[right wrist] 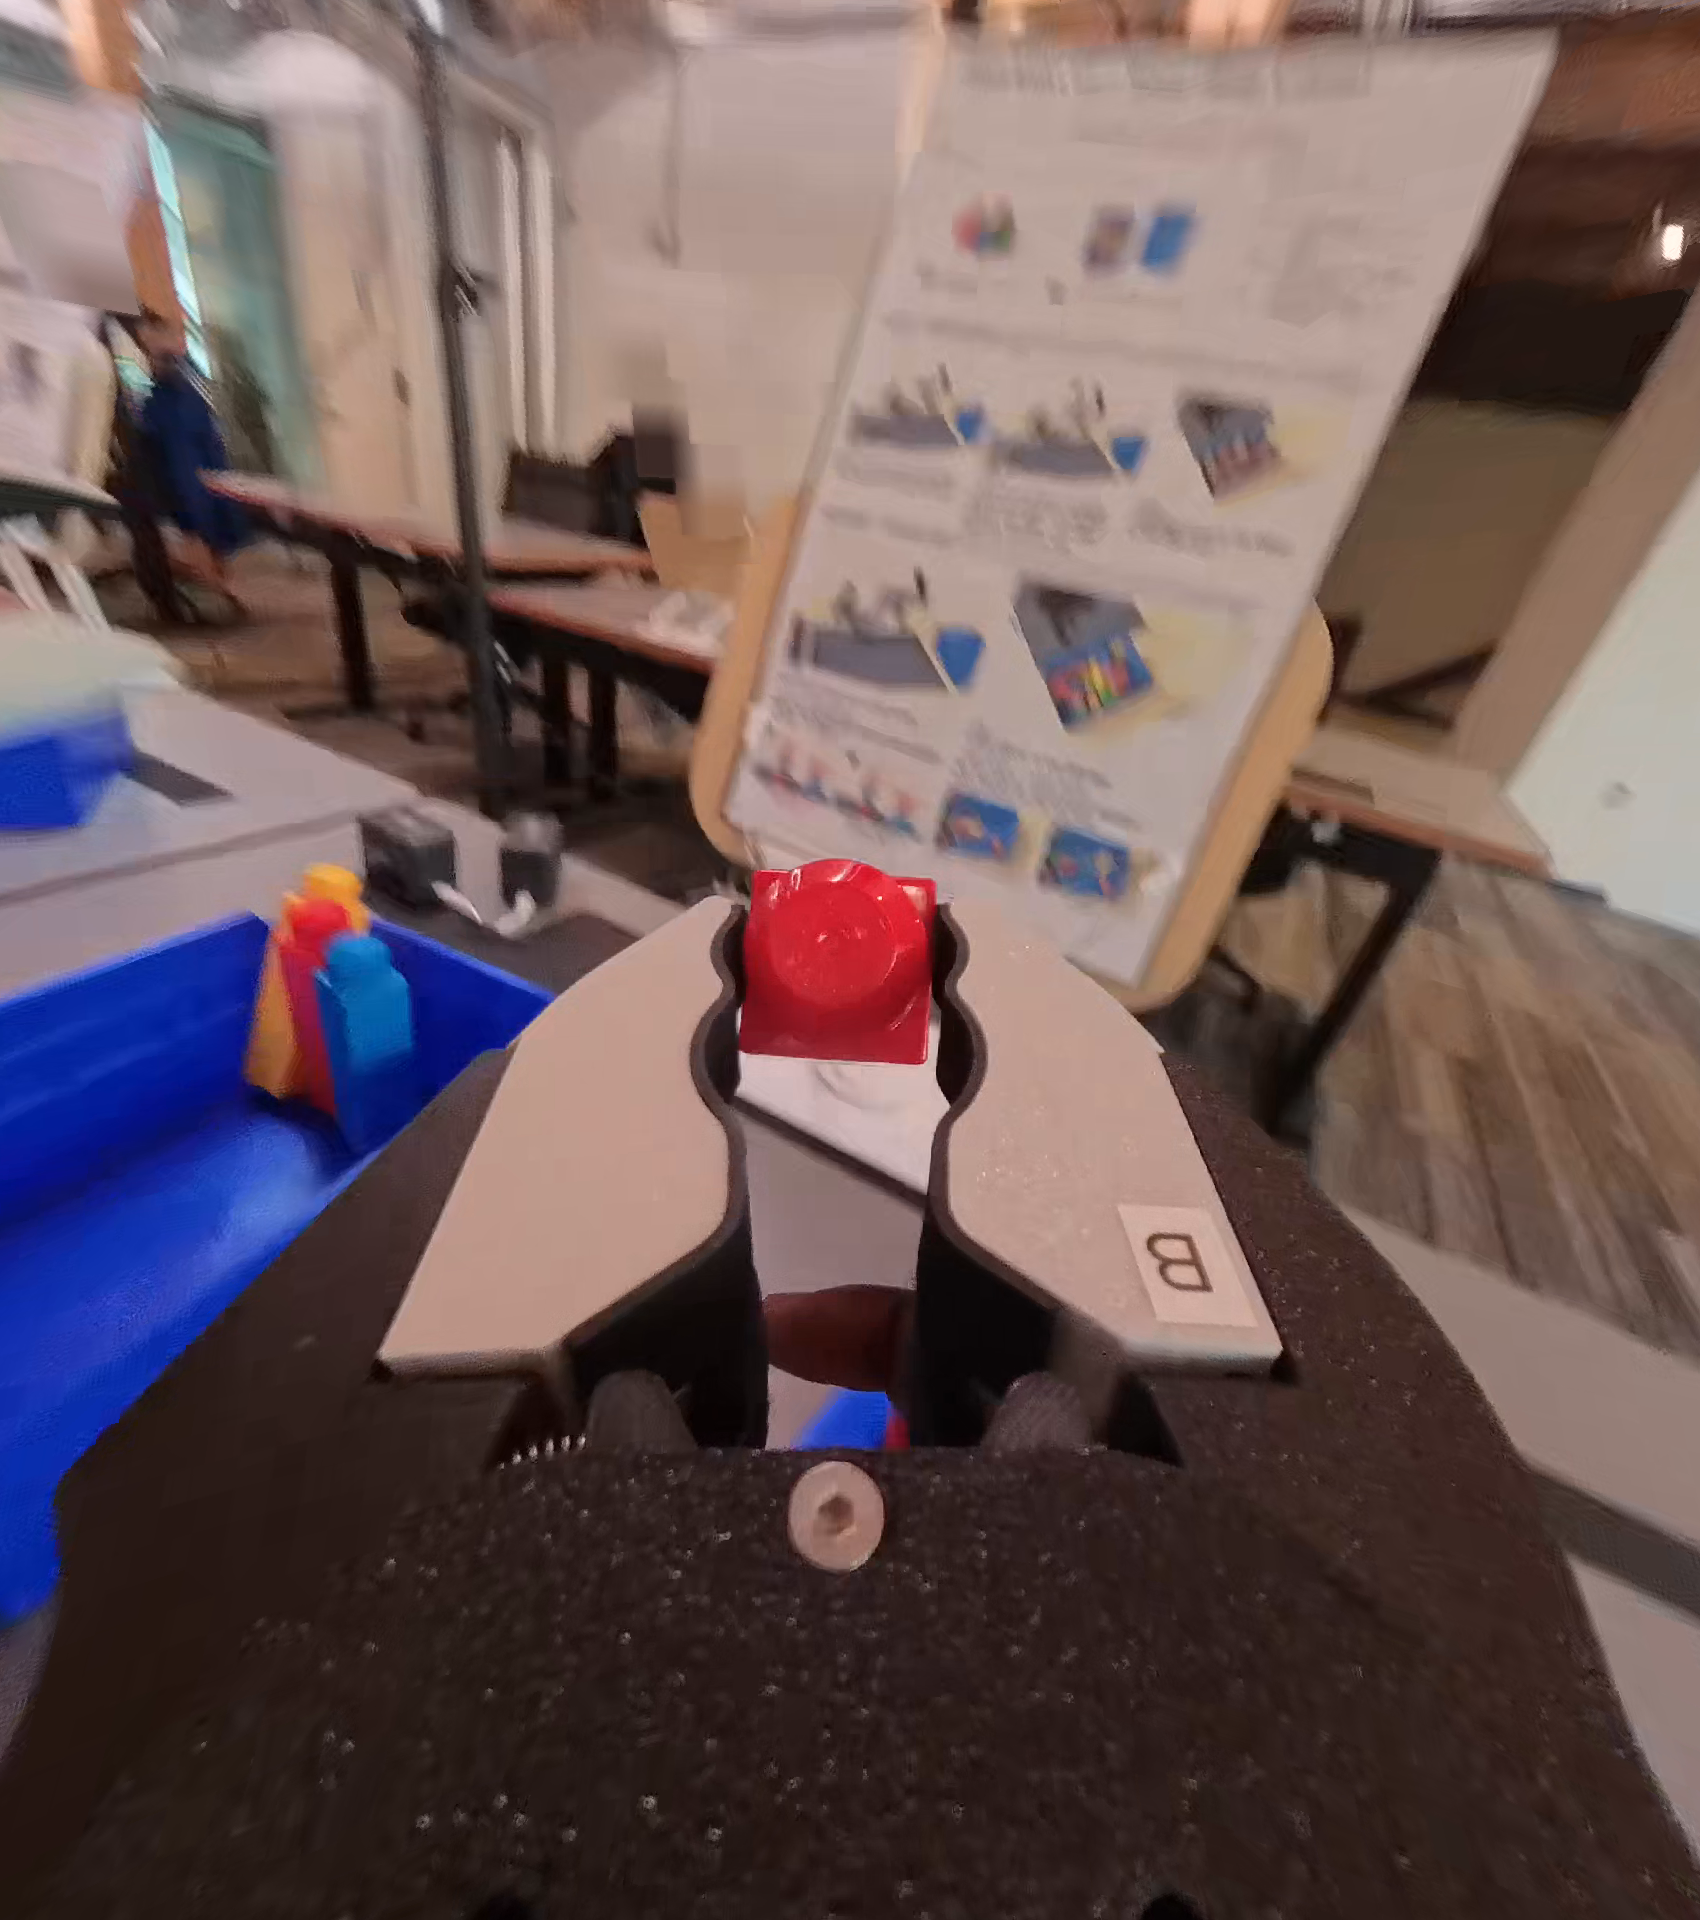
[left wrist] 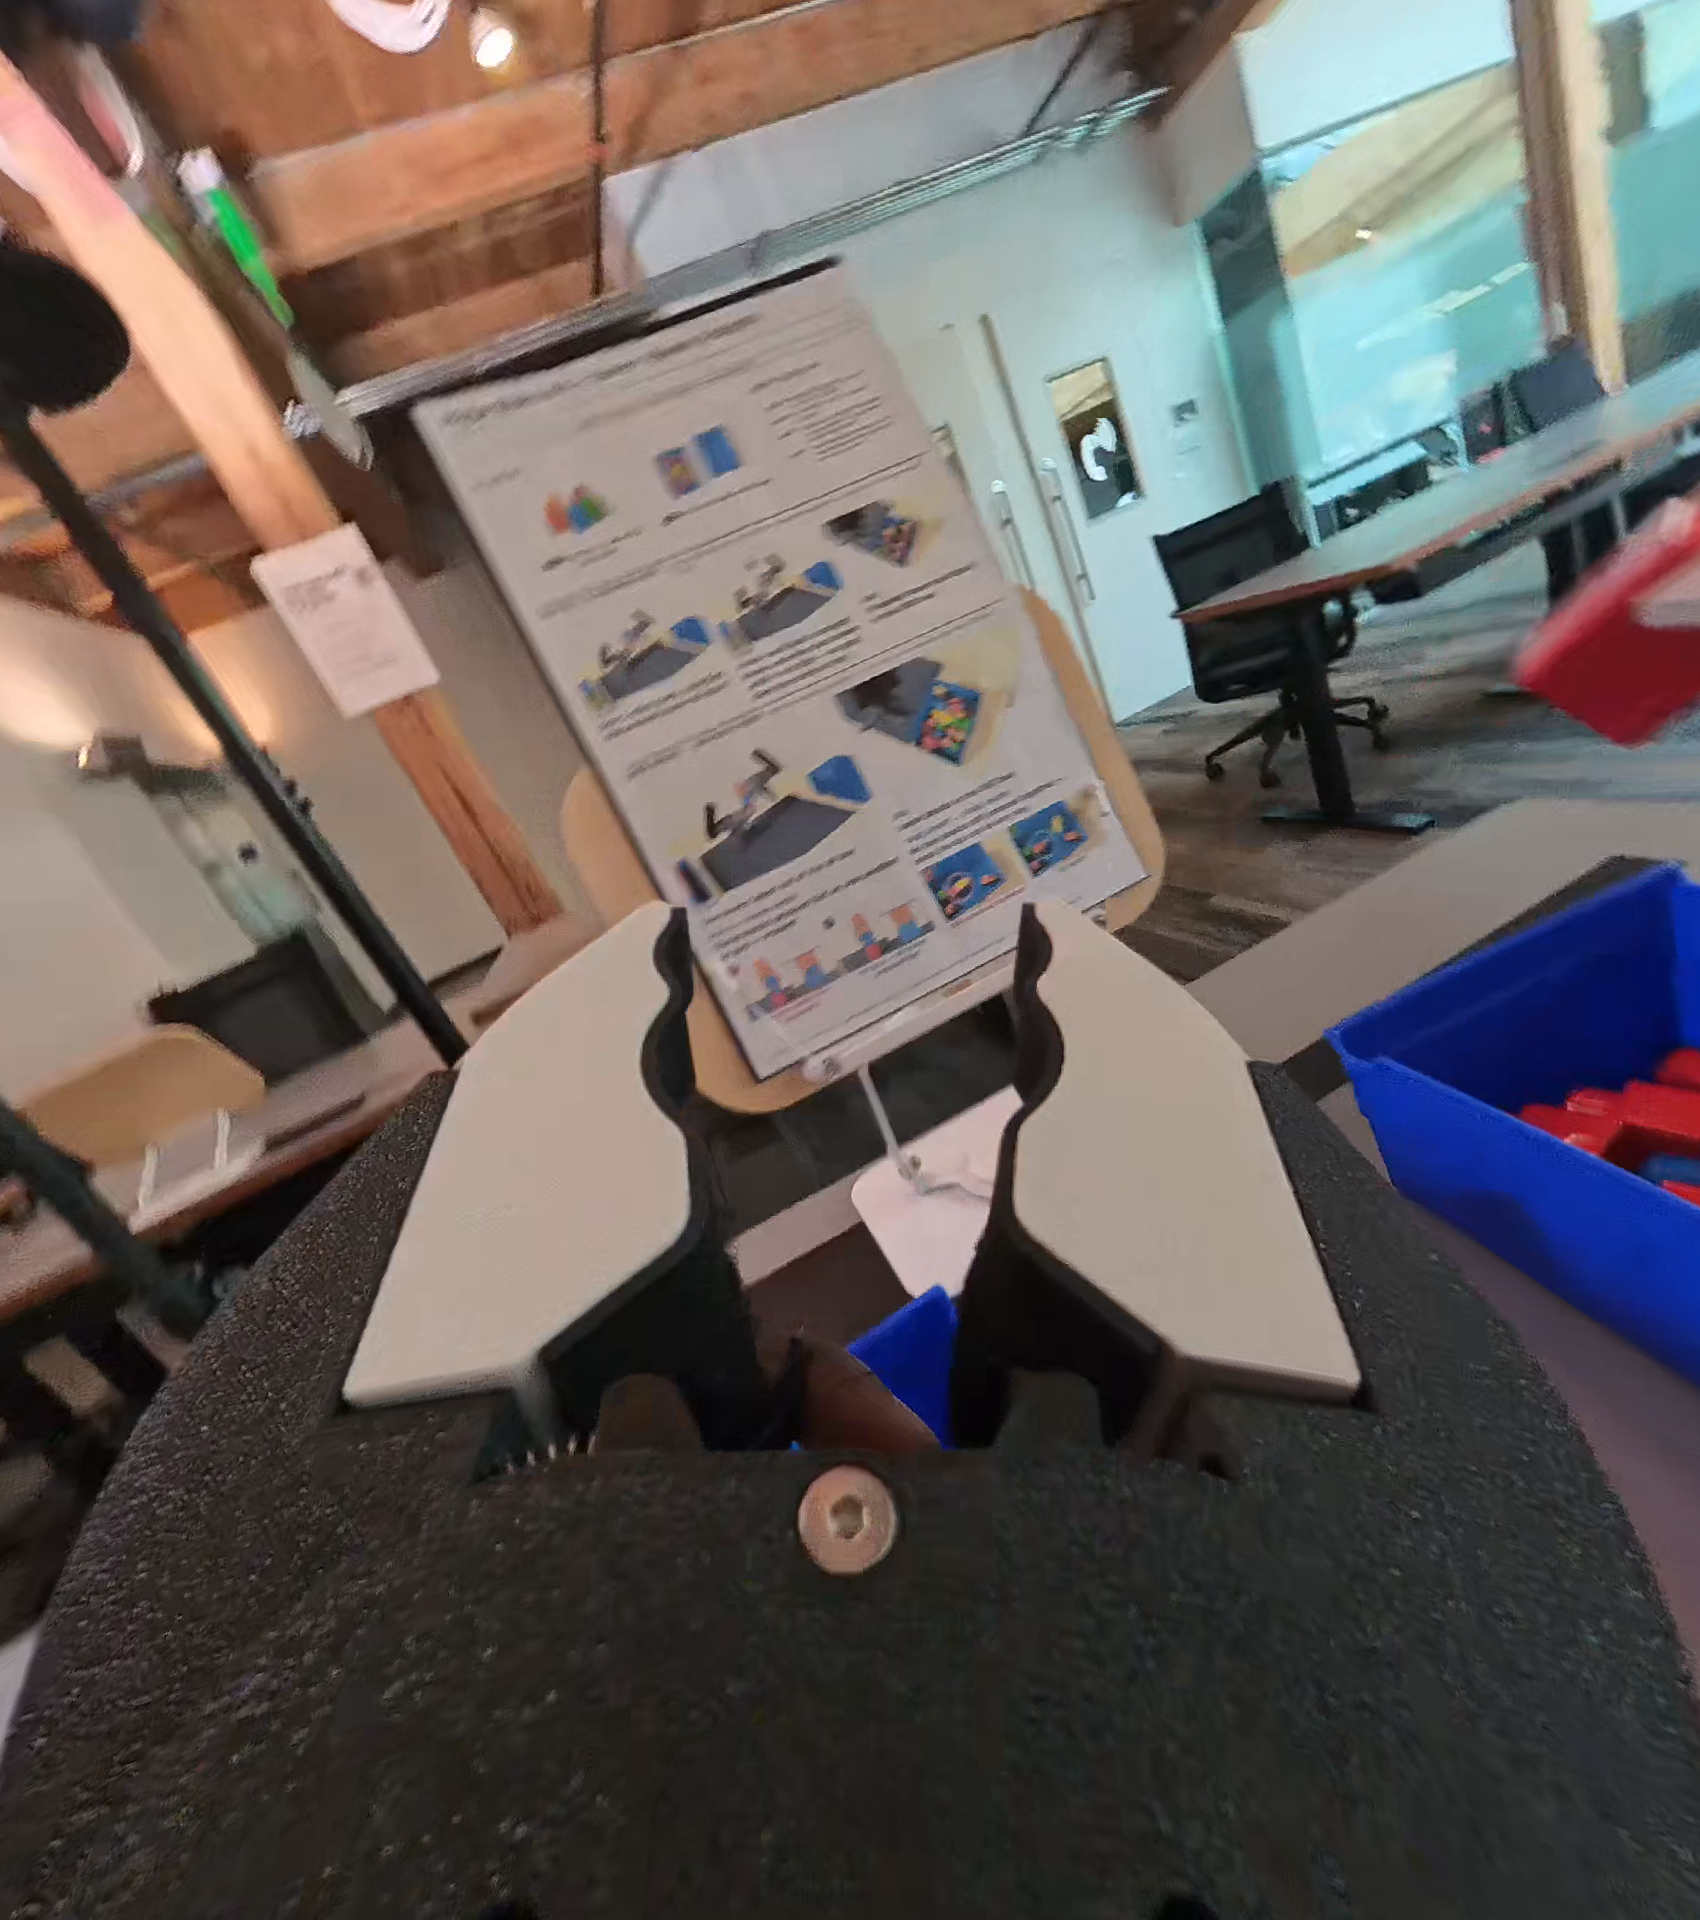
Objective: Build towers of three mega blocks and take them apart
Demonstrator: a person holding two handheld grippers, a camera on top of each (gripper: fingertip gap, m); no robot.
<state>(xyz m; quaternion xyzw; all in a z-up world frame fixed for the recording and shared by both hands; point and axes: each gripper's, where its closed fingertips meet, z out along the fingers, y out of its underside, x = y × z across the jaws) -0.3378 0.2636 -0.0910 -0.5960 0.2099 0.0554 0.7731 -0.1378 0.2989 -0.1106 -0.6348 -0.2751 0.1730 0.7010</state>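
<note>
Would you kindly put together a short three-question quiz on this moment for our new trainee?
1. True or false: the left gripper holds a block.
2. What colour is the block between the right gripper's jaws?
3. Multiple choice: the blue bin in the left wrist view holds mostly A) red blocks, B) green blocks, C) nothing.

Key: 1. False, its jaws stand open and empty. 2. Red. 3. A.

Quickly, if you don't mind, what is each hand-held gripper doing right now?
Left hand-held gripper: open, holding nothing.
Right hand-held gripper: closed on a red block.
</note>
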